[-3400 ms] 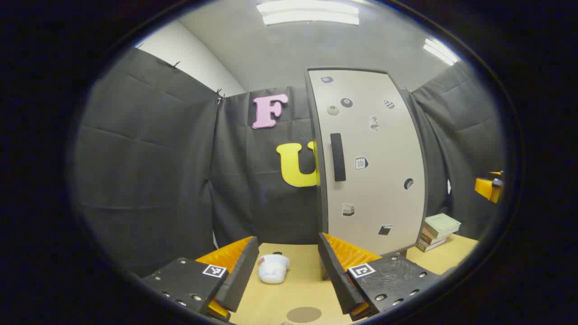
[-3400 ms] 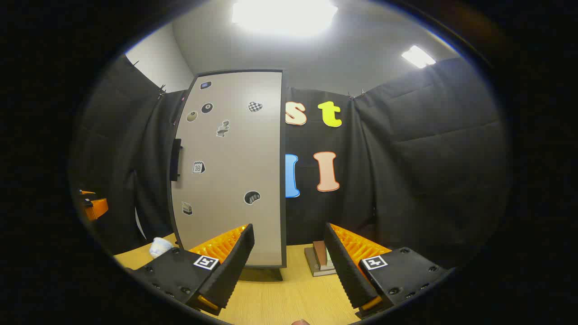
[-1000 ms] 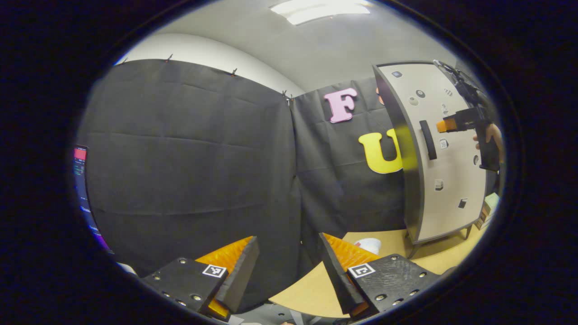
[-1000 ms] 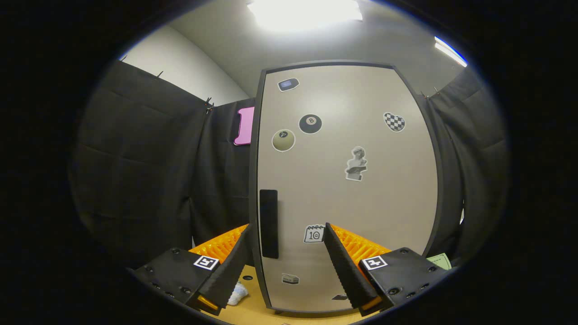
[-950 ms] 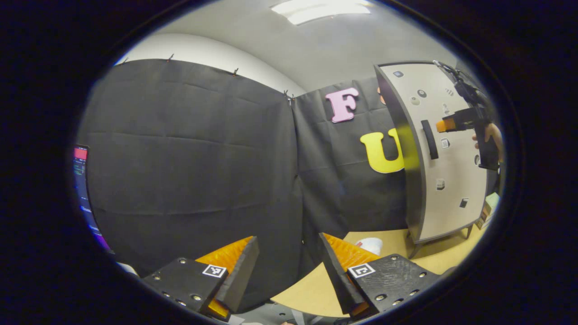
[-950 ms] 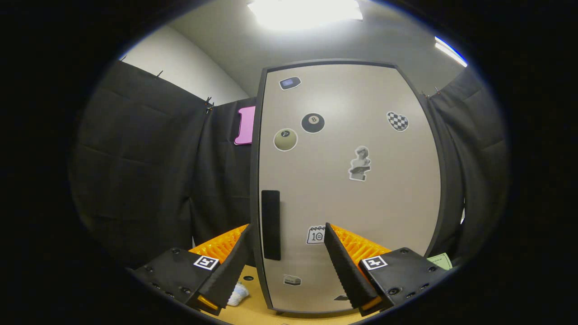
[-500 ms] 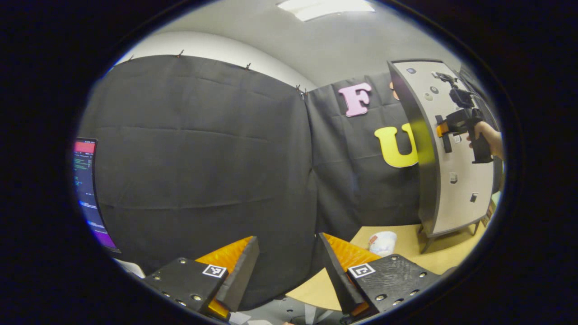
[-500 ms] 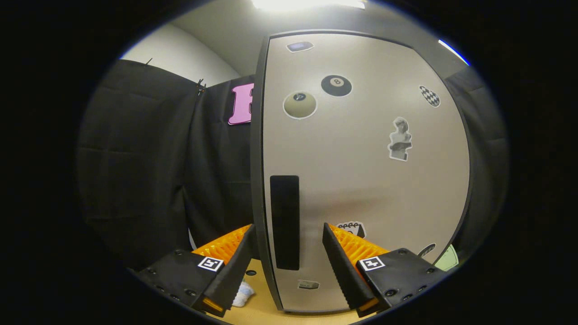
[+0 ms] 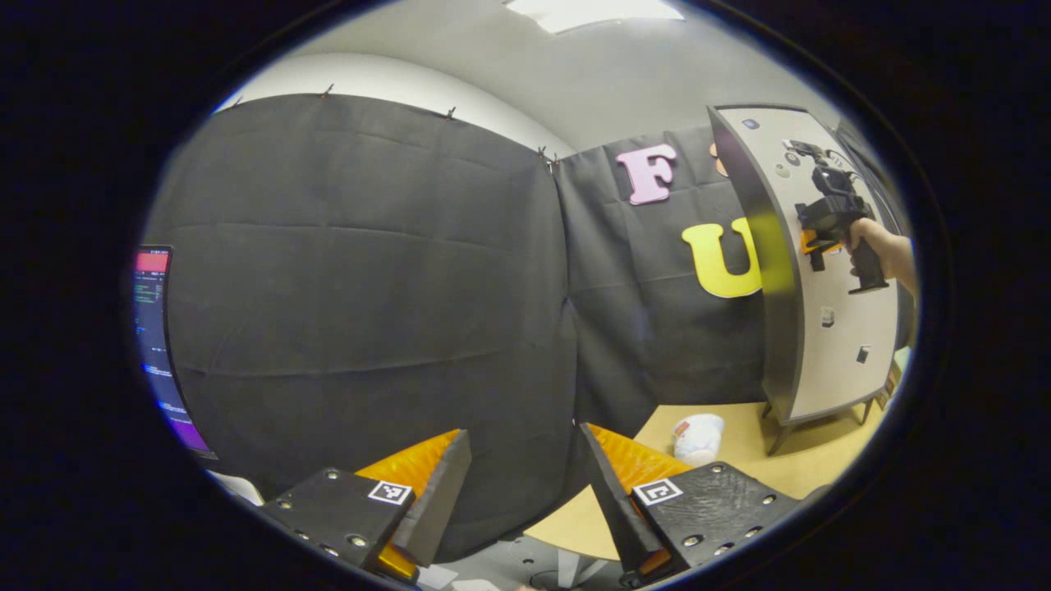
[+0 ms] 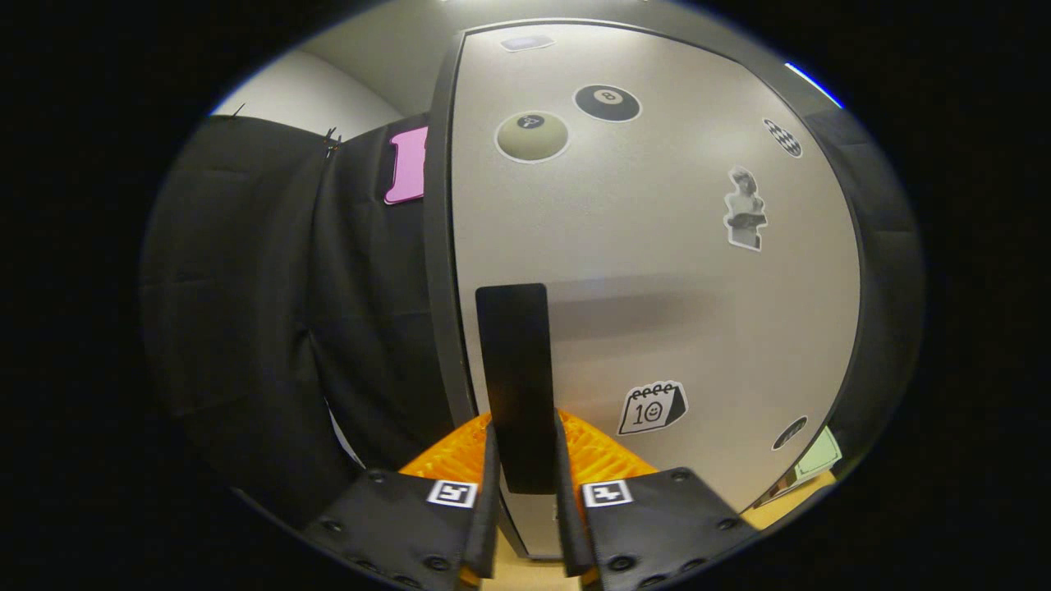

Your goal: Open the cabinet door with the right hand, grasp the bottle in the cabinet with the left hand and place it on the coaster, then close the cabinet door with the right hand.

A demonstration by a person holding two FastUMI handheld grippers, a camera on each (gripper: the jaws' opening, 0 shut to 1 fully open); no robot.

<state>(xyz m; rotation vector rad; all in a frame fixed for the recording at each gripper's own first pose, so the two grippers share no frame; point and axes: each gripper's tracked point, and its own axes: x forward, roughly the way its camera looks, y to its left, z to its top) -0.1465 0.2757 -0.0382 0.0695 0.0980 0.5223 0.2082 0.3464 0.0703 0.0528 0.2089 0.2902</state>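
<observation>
Cabinet door shut, its dark handle clamped between the two fingers of the right gripper.
In the left gripper view a hand holds that gripper at the handle on the cabinet, which stands on short legs on the wooden table. What the cabinet holds is hidden behind the door, so the bottle's place cannot be told. A white cup lies on its side on the table just beside the cabinet. The left gripper hangs well apart, jaws spread and empty.
</observation>
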